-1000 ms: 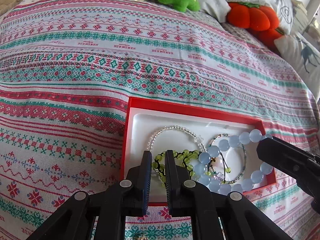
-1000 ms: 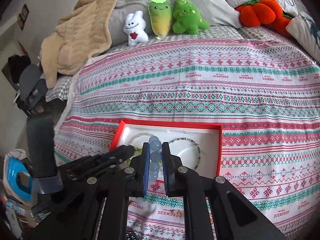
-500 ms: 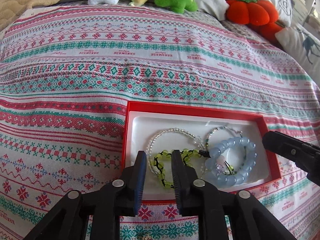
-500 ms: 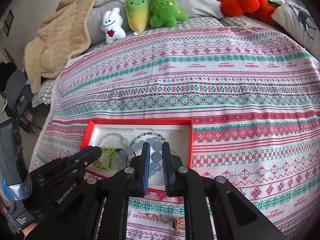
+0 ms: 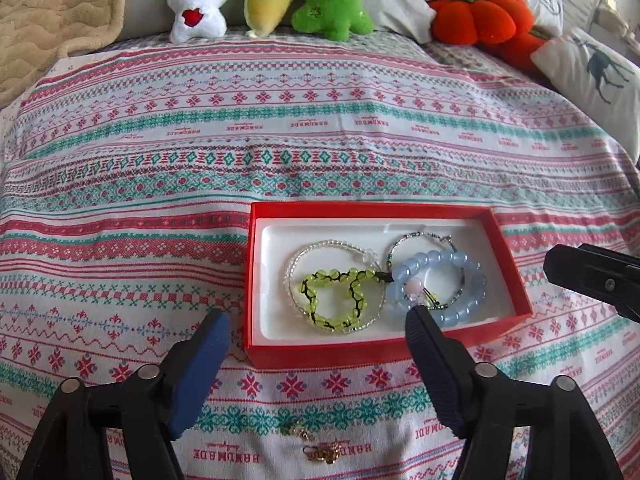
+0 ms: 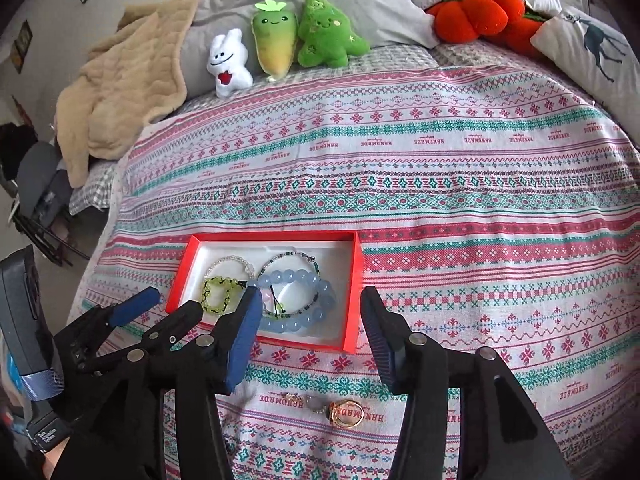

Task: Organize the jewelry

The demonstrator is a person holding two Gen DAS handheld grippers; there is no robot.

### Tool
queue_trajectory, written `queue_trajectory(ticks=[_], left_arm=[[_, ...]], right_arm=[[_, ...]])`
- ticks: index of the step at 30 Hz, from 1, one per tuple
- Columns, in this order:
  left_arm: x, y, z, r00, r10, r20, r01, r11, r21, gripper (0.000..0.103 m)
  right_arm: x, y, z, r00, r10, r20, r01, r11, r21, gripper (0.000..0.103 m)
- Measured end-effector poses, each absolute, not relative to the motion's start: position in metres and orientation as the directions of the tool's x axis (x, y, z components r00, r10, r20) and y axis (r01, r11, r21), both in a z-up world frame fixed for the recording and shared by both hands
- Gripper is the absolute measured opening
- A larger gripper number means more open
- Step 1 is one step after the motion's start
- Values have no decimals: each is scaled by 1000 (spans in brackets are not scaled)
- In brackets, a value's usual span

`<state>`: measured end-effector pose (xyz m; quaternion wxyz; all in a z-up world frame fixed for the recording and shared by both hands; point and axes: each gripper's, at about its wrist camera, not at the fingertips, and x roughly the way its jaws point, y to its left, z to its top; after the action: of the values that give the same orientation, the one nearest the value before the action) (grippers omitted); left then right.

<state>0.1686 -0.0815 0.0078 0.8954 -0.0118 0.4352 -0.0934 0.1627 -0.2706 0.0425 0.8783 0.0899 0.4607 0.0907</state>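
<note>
Since the earlier frames both claws have been drawn back from the red box (image 5: pixel 372 354), their jaws having just been opening; the blue bead bracelet (image 5: pixel 444 290), lifted before, now lies inside it. The left claw (image 5: pixel 316 322) and the right claw (image 6: pixel 308 300) are spread wide, released, nothing gripped. A green bead bracelet (image 5: pixel 332 300) and two thin beaded bracelets are also seen in the box. Gold rings (image 6: pixel 346 414) are left on the patterned bedspread (image 5: pixel 280 140). Plush toys (image 6: pixel 276 46) and a beige blanket (image 6: pixel 120 88) are ranged at the bed's head.
</note>
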Motion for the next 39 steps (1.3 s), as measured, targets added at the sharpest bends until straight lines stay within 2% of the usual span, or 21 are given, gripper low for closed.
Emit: queue_trajectory(ticks=[4,8,12,28,39], left_arm=[[159,-81,6,576,-160,-802,150,985,-89,89],[148,-77,2,522,-153,-839,132,986,-97,90],[134,-70,-4,471,-182,-863,116,983,-144,92],[82,-67,-37,378,-142,-915,205,976,-67,93],[52,-78,-56,389,-200,-899,336,940,-64,93]], right_arm=[[149,-277,42,552,228,-802,-69,971,228,57],[136,-282,37,520,221,-825,-60,973,223,64],[126,-285,28,474,219,-853,-59,974,217,65],[87,-289,-8,363,95,-927,-99,993,62,68],[66,-285,-38,302,15,-953,-182,982,-42,68]])
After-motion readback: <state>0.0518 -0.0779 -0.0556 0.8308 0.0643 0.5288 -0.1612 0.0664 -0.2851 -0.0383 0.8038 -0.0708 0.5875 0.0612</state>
